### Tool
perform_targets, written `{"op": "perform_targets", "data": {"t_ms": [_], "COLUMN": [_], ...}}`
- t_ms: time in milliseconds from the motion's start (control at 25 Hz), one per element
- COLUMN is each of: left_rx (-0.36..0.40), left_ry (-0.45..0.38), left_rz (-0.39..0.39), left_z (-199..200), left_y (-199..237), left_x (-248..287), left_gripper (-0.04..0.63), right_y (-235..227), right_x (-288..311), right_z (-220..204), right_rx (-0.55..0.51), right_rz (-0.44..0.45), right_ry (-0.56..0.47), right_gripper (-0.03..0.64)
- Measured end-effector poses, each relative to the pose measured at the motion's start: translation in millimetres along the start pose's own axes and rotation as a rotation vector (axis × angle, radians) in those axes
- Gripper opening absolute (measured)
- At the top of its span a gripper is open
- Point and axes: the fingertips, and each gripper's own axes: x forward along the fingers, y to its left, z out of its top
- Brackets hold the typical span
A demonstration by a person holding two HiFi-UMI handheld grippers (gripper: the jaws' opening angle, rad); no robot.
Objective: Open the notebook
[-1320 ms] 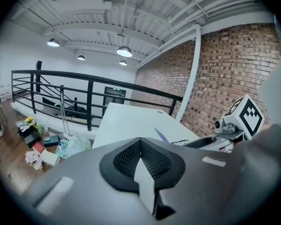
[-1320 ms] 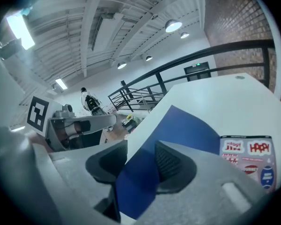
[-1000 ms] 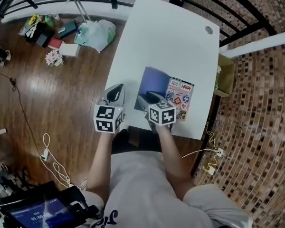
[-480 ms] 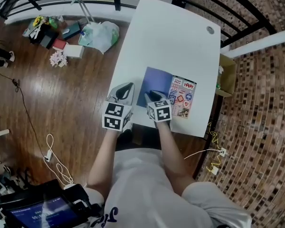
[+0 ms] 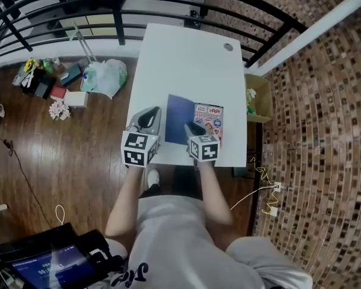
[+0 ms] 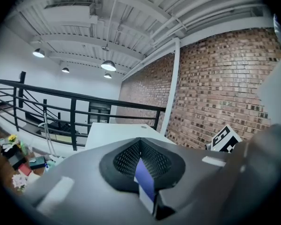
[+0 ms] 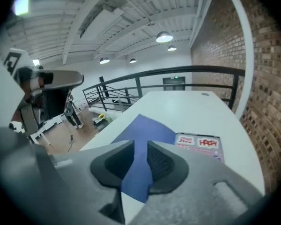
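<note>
We hold the blue cover in the left gripper with the pads pressed on its free edge, presumably to swing it over. The right gripper has just been closing; its jaws stand part-way apart, cover between them, unpinched. The notebook lies by the near edge of the table, right of middle, with its sticker page bared.

We wore a grey short-sleeved shirt with dark lettering on its left; the grey left gripper and right gripper each bore a black-and-white marker cube.
</note>
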Motion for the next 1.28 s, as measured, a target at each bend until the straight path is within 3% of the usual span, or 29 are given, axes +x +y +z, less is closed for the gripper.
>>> {"op": "perform_targets", "data": {"t_ms": [160, 280, 480, 680, 880, 1040, 1160, 1280], "left_rx": [0.019, 0.02, 0.077, 0.112, 0.078, 0.098, 0.15, 0.184], "left_ry": [-0.019, -0.027, -0.03, -0.058, -0.072, -0.014, 0.048, 0.001], "left_rz": [-0.072, -0.111, -0.155, -0.096, -0.005, -0.078, -0.148, -0.087], "left_z": [3, 4, -14, 11, -10, -75, -100, -74], "left_y": [-36, -67, -126, -152, -220, -342, -409, -415], "left_x": [0, 7, -1, -19, -54, -76, -96, -121], "left_gripper": [0.015, 0.015, 0.015, 0.015, 0.015, 0.015, 0.016, 0.017], "right_y": [-14, -22, -46, -44, -68, -122, -115, -61], "right_x": [-54, -86, -128, -164, -246, -303, -336, -375], "right_z": [16, 27, 4, 9, -48, -114, -120, -87], "right_rx": [0.03, 0.009, 0.029, 0.03, 0.089, 0.188, 0.103, -0.004], "right_rz": [-0.072, -0.089, -0.12, -0.044, -0.01, -0.04, -0.042, 0.072], "right_ry": [-0.102, -0.17, -0.215, -0.3, -0.356, -0.37, -0.354, -0.43], "right_gripper": [0.074, 0.025, 0.011, 0.002, 0.0, -0.008, -0.008, -0.007]}}
